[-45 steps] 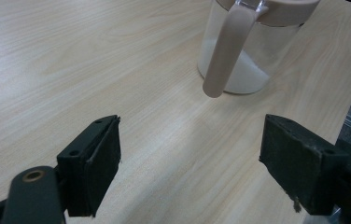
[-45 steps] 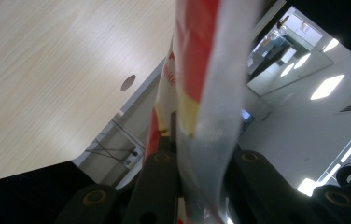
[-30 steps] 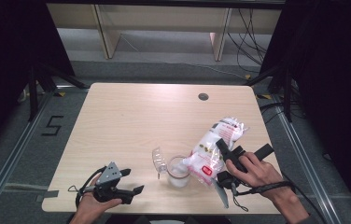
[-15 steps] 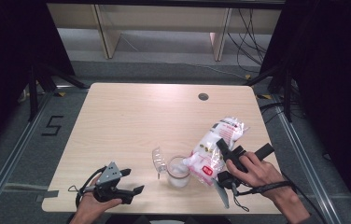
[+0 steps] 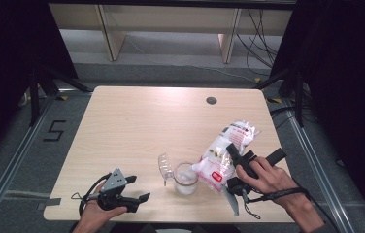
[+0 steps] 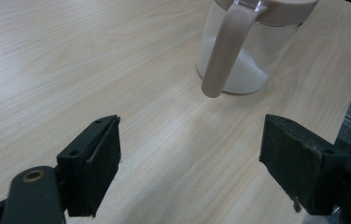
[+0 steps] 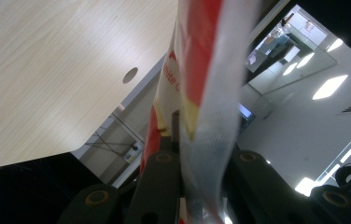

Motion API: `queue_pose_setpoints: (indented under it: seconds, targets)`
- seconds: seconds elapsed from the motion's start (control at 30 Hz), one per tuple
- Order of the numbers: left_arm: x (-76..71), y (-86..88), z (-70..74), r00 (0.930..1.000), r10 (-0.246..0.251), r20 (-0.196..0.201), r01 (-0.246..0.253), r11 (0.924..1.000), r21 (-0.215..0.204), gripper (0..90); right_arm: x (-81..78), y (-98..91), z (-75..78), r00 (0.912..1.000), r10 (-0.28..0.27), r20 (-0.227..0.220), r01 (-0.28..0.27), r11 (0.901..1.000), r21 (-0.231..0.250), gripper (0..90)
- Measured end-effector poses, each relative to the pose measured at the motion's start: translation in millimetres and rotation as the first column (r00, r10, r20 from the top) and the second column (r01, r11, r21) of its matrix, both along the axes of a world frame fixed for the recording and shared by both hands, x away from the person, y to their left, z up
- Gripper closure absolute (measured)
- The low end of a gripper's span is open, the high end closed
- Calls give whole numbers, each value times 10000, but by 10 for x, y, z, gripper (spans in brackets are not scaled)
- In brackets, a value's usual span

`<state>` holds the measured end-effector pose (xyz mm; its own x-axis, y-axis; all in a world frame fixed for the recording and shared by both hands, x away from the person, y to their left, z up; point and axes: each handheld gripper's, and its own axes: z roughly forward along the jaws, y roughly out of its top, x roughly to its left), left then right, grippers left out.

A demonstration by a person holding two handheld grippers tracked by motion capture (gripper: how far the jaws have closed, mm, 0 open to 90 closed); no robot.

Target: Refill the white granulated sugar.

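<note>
Jaws of my right hand-held gripper [image 5: 236,162] clamp the white-and-red bag [image 5: 226,148] beside the jar [image 5: 185,178] near the tabletop's [image 5: 137,131] front edge, while my left hand-held gripper [image 5: 139,189] rests with jaws apart.

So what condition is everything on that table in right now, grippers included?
Jar: upright, lid flipped open, white powder at the bottom.
Bag: tilted over the jar, pinched at its edge.
Right gripper: shut on the bag.
Left gripper: open, nothing between its jaws, apart from the jar.
Table: bare wood, small round hole near the far edge.
</note>
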<state>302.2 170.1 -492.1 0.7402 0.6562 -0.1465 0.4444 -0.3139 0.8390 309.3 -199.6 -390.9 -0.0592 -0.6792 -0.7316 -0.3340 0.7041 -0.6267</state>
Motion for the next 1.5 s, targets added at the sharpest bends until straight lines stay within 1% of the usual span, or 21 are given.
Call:
queue_pose_setpoints:
  seconds: [0.03,0.07,0.13,0.2,0.23,0.27,0.3,0.33,0.37,0.47,0.53,0.6,0.63,0.67,0.8,0.83,1.0,1.07,1.13,1.37,1.5]
  targets:
    - [0,-1,1,10000,20,41,-20,10000,14,199,0,-3,0,10000,-16,-2,16,10000,41,851]
    - [11,9,4,9997,-123,190,121,9998,127,199,-1,-4,0,10000,-17,6,17,10000,58,852]
    - [10,12,10,9998,-130,143,127,9997,193,198,-1,-3,2,10000,-10,11,10,10000,60,852]
    - [11,10,5,9998,-119,180,117,9999,125,199,-3,-6,6,9999,24,122,-25,10000,29,854]
    - [9,13,9,9998,-129,150,126,9997,185,199,-3,-6,6,9999,24,122,-25,10000,29,854]
    - [7,7,4,9998,-78,159,76,9999,95,198,-4,-8,3,9999,27,102,-28,10000,74,855]
    - [7,11,10,9999,-95,109,93,9998,178,198,-7,-8,3,10000,29,90,-30,10000,58,856]
    - [8,7,4,9999,-82,150,81,9999,102,198,-7,-8,3,10000,29,90,-30,10000,58,856]
    - [8,7,4,9999,-79,150,78,9999,102,198,-4,-5,2,10000,-12,21,12,10000,20,857]
    - [8,7,4,9999,-83,147,81,9999,104,198,-5,-7,-1,10000,-7,3,7,10000,44,859]
    - [8,10,9,9999,-99,105,97,9998,181,198,-9,-5,-5,10000,16,-17,-16,10000,69,860]
    - [11,12,10,9998,-126,132,124,9997,198,198,-10,-1,-4,10000,14,-7,-14,10000,15,861]
    - [11,9,5,9998,-122,180,120,9998,129,198,-10,2,-5,10000,33,18,-33,10000,-19,862]
    - [12,11,6,9997,-153,167,151,9998,123,199,-9,3,-8,9999,67,78,-66,10000,-7,862]
    - [15,17,10,9997,-217,118,216,9997,143,198,-7,3,-14,10000,36,85,-37,9999,96,864]
    - [15,16,9,9997,-198,136,196,9997,138,199,-6,6,-7,10000,7,-11,-7,10000,62,864]
    - [15,14,8,9997,-202,152,201,9998,91,199,-7,5,-5,10000,-8,15,8,9999,113,864]
    - [14,16,11,9997,-198,137,196,9997,140,198,-9,1,-3,10000,20,81,-21,9999,136,865]
    - [12,15,12,9998,-171,114,170,9998,129,199,-7,-3,3,9999,40,97,-41,10000,88,866]
    - [11,13,12,9998,-158,107,157,9998,116,198,-6,-1,3,10000,34,81,-35,10000,88,868]
    - [11,14,12,9998,-157,103,156,9998,119,198,-8,-3,-6,10000,0,56,-1,9999,172,869]
